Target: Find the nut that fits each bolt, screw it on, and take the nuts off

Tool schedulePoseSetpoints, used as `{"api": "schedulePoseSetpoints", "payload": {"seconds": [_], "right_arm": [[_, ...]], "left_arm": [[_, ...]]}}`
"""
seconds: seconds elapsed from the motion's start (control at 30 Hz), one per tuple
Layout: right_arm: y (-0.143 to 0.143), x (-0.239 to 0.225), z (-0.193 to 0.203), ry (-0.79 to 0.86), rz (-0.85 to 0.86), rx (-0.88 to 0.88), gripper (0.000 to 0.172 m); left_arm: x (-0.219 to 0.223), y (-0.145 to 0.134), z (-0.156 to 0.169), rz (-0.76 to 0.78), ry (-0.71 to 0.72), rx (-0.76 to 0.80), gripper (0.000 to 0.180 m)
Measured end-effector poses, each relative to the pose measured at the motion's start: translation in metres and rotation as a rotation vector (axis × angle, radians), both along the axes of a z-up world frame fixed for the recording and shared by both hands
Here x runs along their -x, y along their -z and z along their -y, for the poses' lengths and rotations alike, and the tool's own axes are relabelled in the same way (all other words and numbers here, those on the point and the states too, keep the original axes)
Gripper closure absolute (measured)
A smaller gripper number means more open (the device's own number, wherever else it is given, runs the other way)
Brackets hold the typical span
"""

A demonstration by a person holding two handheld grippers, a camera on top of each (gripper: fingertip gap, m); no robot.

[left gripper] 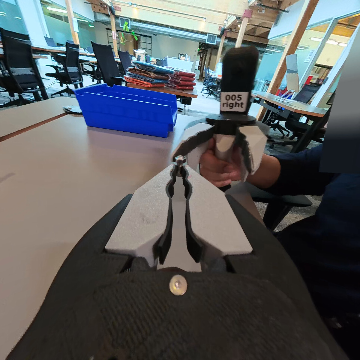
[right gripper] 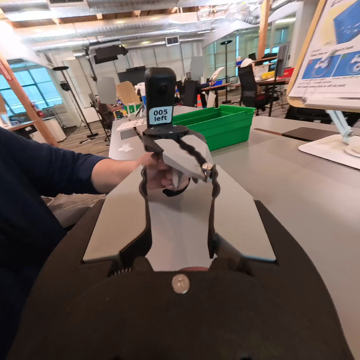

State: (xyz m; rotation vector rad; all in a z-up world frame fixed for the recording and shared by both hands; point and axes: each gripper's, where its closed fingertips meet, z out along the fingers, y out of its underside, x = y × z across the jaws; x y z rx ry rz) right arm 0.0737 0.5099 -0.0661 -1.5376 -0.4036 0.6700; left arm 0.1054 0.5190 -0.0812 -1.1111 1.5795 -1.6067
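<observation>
Above the grey surface point(left gripper: 58, 175), the left gripper point(left gripper: 179, 169) pinched a small silver steel bolt point(left gripper: 180, 165) upright, nut apparently still on; the right gripper point(right gripper: 178, 173) stood spread around it, so unscrewing seemingly remained.

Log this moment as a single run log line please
left gripper: shut on bolt | right gripper: open, one finger beside bolt head | blue bin, green bin: on table

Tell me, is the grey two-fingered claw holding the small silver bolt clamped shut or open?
Shut. The left gripper has its fingertips pinched on the silver bolt's shank, hex head sticking up; the right gripper is spread wide.
</observation>
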Motion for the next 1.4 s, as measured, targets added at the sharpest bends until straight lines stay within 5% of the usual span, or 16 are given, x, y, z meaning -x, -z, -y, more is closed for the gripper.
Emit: {"api": "schedulePoseSetpoints", "payload": {"seconds": [0.07, 0.23, 0.33, 0.47, 0.6, 0.67, 0.87, 1.4], "right_arm": [[-0.006, 0.003, 0.027, -0.085, -0.016, -0.042, 0.156], [-0.007, -0.034, 0.004, 0.124, -0.009, -0.017, 0.11], [0.0, -0.034, -0.02, 0.127, -0.015, 0.034, 0.117], [-0.006, 0.0, 0.009, -0.133, -0.113, 0.014, 0.162], [0.011, -0.048, -0.011, 0.146, -0.083, 0.054, 0.137], [0.014, -0.049, -0.02, 0.147, -0.067, 0.085, 0.135], [0.015, -0.026, -0.03, 0.077, -0.018, 0.092, 0.164], [0.018, -0.029, -0.032, 0.072, -0.036, 0.108, 0.167]], "left_arm": [[-0.002, 0.001, -0.015, -0.011, -0.065, 0.017, 0.177], [-0.002, 0.001, -0.015, -0.02, -0.037, 0.05, 0.177], [-0.003, 0.0, -0.003, -0.012, -0.017, 0.026, 0.177], [-0.006, 0.006, -0.023, -0.04, -0.093, 0.044, 0.177], [-0.004, 0.004, -0.021, -0.041, -0.057, 0.075, 0.177], [-0.005, 0.008, -0.012, -0.051, -0.041, 0.04, 0.177], [-0.007, 0.012, -0.003, -0.063, -0.04, -0.01, 0.178], [-0.008, 0.014, -0.002, -0.087, -0.036, 0.008, 0.169]]}}
